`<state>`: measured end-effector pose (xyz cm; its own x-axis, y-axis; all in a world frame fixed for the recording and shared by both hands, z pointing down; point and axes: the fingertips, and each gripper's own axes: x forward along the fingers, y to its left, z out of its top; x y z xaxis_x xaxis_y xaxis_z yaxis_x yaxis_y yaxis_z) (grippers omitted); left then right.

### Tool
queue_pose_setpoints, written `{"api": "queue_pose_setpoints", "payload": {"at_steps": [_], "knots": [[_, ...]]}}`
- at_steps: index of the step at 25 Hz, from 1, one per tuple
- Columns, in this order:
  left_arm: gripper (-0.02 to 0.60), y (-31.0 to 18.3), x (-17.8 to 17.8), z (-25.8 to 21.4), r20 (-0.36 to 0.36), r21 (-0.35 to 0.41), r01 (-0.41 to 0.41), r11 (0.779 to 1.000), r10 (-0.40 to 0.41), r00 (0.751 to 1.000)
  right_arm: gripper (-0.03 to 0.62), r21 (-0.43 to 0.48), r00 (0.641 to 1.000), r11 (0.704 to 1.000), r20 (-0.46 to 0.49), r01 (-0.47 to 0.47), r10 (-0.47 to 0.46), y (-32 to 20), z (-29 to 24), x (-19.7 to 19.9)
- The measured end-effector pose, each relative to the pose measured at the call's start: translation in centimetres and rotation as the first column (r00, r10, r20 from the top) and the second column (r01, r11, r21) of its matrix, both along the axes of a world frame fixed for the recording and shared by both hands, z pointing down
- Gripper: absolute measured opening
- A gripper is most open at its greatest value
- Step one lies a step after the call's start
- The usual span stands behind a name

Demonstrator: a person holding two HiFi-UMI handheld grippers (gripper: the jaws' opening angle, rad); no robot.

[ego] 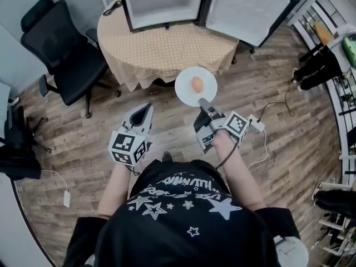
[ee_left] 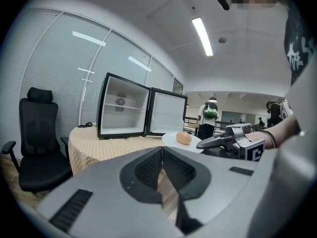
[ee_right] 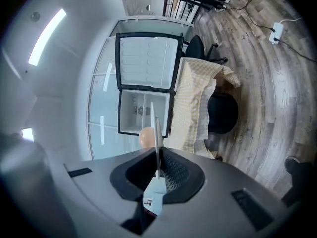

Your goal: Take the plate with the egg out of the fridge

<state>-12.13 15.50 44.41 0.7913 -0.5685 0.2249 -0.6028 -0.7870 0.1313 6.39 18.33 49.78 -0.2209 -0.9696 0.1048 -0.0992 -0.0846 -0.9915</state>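
Observation:
A white plate (ego: 186,92) with a brown egg (ego: 197,83) on it hangs level above the floor, just in front of the table. My right gripper (ego: 203,103) is shut on the plate's near rim. In the right gripper view the plate (ee_right: 155,128) runs edge-on out from between the pads, with the egg (ee_right: 146,137) on its left. My left gripper (ego: 148,107) is shut with nothing in it, to the left of the plate and apart from it. The left gripper view has its closed jaws (ee_left: 161,151) low down, with the plate (ee_left: 172,140) and egg (ee_left: 184,138) beyond them.
A small fridge (ego: 161,4) stands open on a round table (ego: 167,46) with a dotted cloth, its door (ego: 247,10) swung to the right. A black office chair (ego: 61,49) stands to the left. Cables and a power strip (ego: 257,125) lie on the wooden floor at right.

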Motion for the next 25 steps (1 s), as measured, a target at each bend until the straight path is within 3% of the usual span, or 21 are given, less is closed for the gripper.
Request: {"api": "queue_pose_setpoints", "payload": {"at_steps": [5, 10, 25], "knots": [[0.009, 1.5, 2.2, 0.4, 0.007, -0.027, 0.005, 1.000, -0.005, 1.000, 0.034, -0.001, 0.999, 0.999, 0.003, 0.033, -0.033, 1.4, -0.4, 0.8], [0.009, 3.6, 4.7, -0.5, 0.018, -0.007, 0.002, 1.000, -0.001, 1.000, 0.034, -0.003, 0.998, 0.999, 0.031, 0.048, -0.047, 2.8, -0.9, 2.4], [0.009, 6.3, 6.5, -0.9, 0.037, 0.004, 0.066, 0.998, -0.066, 0.997, 0.034, 0.002, 0.994, 0.995, 0.051, 0.099, -0.099, 4.9, -0.5, 4.7]]}}
